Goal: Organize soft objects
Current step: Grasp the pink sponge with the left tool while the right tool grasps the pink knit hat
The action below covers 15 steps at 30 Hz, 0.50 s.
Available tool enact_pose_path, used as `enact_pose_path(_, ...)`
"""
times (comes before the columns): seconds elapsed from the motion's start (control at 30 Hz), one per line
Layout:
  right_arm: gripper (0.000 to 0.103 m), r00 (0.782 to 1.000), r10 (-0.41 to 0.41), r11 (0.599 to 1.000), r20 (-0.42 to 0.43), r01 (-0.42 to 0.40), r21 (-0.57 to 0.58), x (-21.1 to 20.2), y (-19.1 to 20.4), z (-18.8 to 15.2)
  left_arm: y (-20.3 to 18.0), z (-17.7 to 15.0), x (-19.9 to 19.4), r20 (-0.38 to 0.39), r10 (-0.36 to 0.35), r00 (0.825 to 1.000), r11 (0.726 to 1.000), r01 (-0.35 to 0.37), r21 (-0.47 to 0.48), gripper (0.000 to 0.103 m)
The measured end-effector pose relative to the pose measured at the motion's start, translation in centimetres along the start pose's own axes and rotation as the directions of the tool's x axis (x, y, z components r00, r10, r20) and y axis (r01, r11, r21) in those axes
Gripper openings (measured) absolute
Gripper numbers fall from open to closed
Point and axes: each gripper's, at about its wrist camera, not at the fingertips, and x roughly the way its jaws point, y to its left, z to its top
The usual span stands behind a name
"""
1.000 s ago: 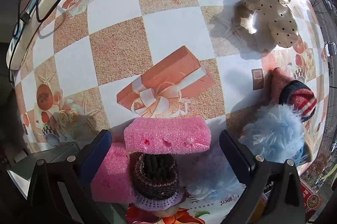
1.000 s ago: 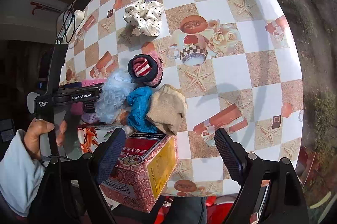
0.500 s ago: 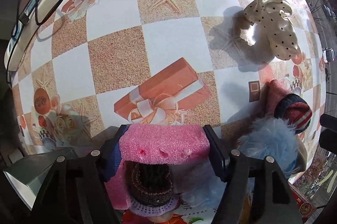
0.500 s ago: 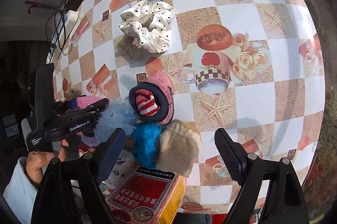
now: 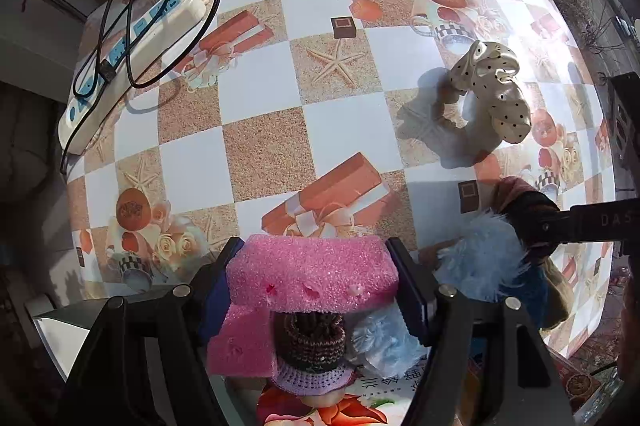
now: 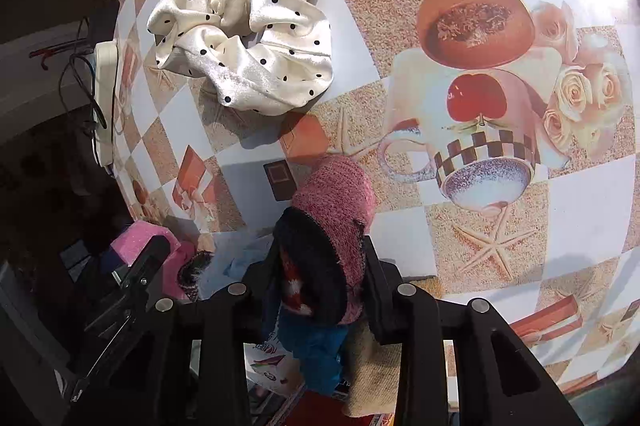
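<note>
My left gripper [image 5: 313, 254] is shut on a pink sponge block [image 5: 312, 272] and holds it lifted above the pile. Under it lie a second pink sponge [image 5: 240, 342], a small knitted hat [image 5: 310, 340] and a pale blue fluffy piece [image 5: 480, 258]. My right gripper [image 6: 322, 254] points down at a rolled pink and navy sock [image 6: 336, 193]. Its jaws are closing, and the pads press the sock from both sides. A white polka-dot scrunchie [image 6: 248, 33] lies alone farther out on the table [image 5: 256, 153].
A white power strip [image 5: 132, 53] with black cables sits at the table's far left edge. A blue cloth [image 6: 316, 350] and a beige cloth [image 6: 372, 378] lie just below the sock, over a printed box. The table's right edge is close.
The left jaws closed on the pink sponge and lifted it off the pile. The right gripper dropped toward the rolled sock and closed around it.
</note>
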Motion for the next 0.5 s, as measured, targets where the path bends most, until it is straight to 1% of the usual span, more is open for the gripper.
enact_pose_path(0.1, 0.034, 0.998, -0.022, 0.999, 0.064, 0.024, -0.038, -1.7, 0.4, -0.4, 0.0, -0.7, -1.1, 0.022, 0.005, 1.000, 1.000, -0.005, 0.000, 0.074)
enact_pose_path(0.13, 0.033, 0.996, -0.027, 0.998, 0.084, 0.032, -0.055, -2.2, 0.6, -0.5, -0.3, 0.0, -0.8, 0.029, 0.008, 1.000, 1.000, -0.008, -0.002, 0.074)
enact_pose_path(0.2, 0.033, 0.991, -0.049, 0.995, 0.126, 0.060, -0.085, -3.4, 1.1, -1.0, 0.1, -0.6, -1.8, 0.045, 0.011, 0.999, 1.000, -0.010, -0.012, 0.074)
enact_pose_path(0.23, 0.033, 0.986, -0.062, 0.992, 0.152, 0.078, -0.101, -4.1, 1.3, -1.3, 0.3, -1.5, -2.1, 0.054, 0.013, 0.998, 1.000, -0.012, -0.018, 0.074)
enact_pose_path(0.33, 0.033, 0.965, -0.117, 0.976, 0.234, 0.155, -0.151, -5.9, 2.2, -2.8, -0.1, -2.2, -3.5, 0.088, 0.020, 0.996, 1.000, -0.018, -0.024, 0.074)
enact_pose_path(0.4, 0.033, 0.951, -0.133, 0.965, 0.278, 0.189, -0.183, -7.0, 2.8, -3.9, -0.4, -2.5, -3.7, 0.111, 0.025, 0.994, 1.000, -0.023, -0.016, 0.074)
enact_pose_path(0.5, 0.034, 0.937, -0.137, 0.950, 0.323, 0.216, -0.224, -8.0, 3.6, -5.7, -0.7, -2.9, -4.3, 0.134, 0.029, 0.991, 1.000, -0.030, 0.002, 0.074)
